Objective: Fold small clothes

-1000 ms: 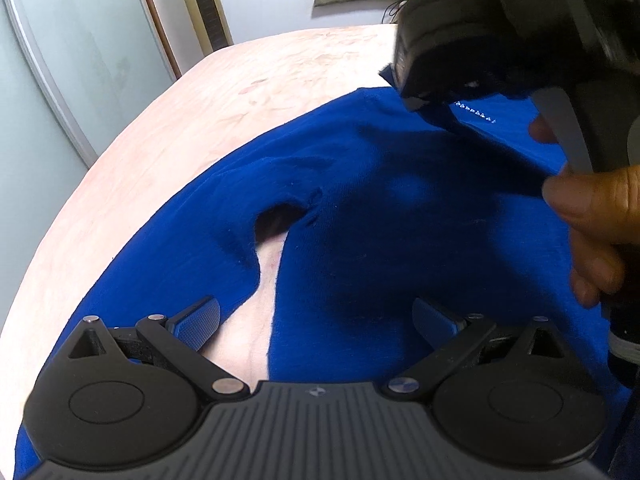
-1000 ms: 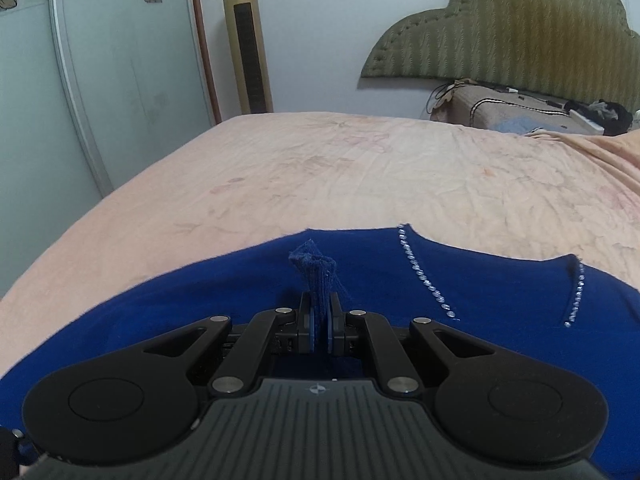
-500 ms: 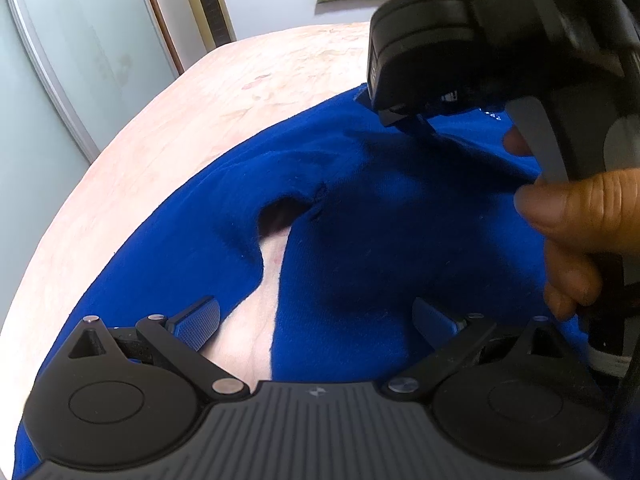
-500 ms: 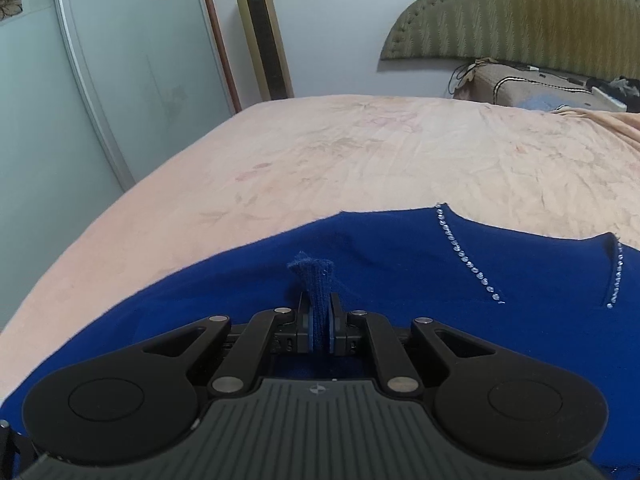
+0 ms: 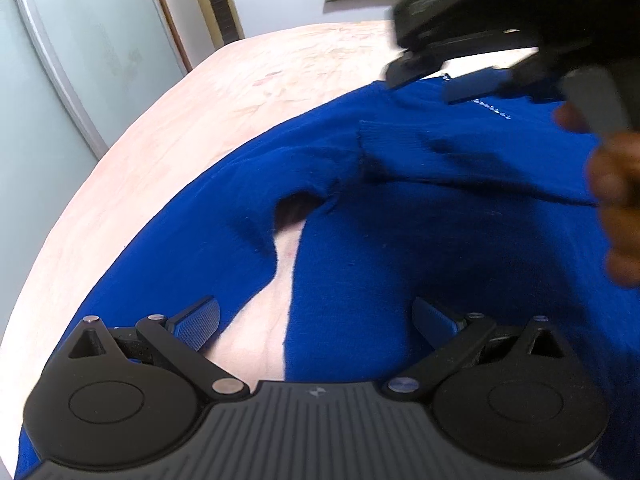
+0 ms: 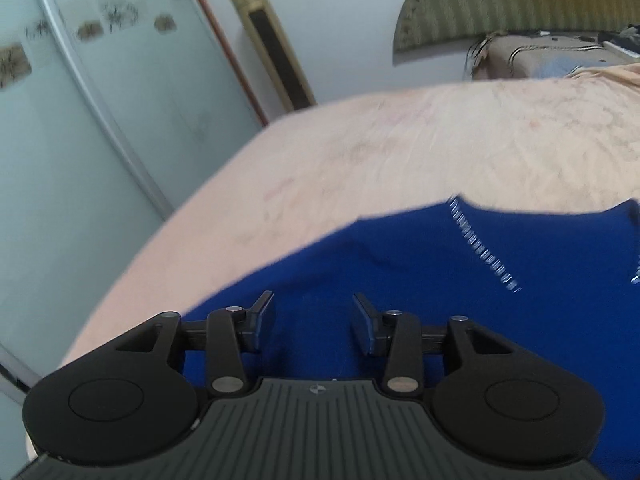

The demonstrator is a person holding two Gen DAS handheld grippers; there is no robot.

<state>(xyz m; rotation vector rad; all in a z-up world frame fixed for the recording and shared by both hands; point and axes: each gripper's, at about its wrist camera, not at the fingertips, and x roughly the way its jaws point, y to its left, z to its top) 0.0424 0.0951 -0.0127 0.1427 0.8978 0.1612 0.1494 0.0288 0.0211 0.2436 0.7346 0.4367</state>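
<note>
Two hand-held grippers hover over the blue sweater (image 5: 420,240), which lies spread on the bed (image 5: 224,120) near its left edge, one sleeve (image 5: 460,156) folded across the body. Your right hand-held gripper (image 6: 313,322) has just been opening; its jaws now stand apart with nothing between them. Your left hand-held gripper (image 5: 316,322) is spread wide, gripping nothing, above the sweater's armpit gap.
</note>
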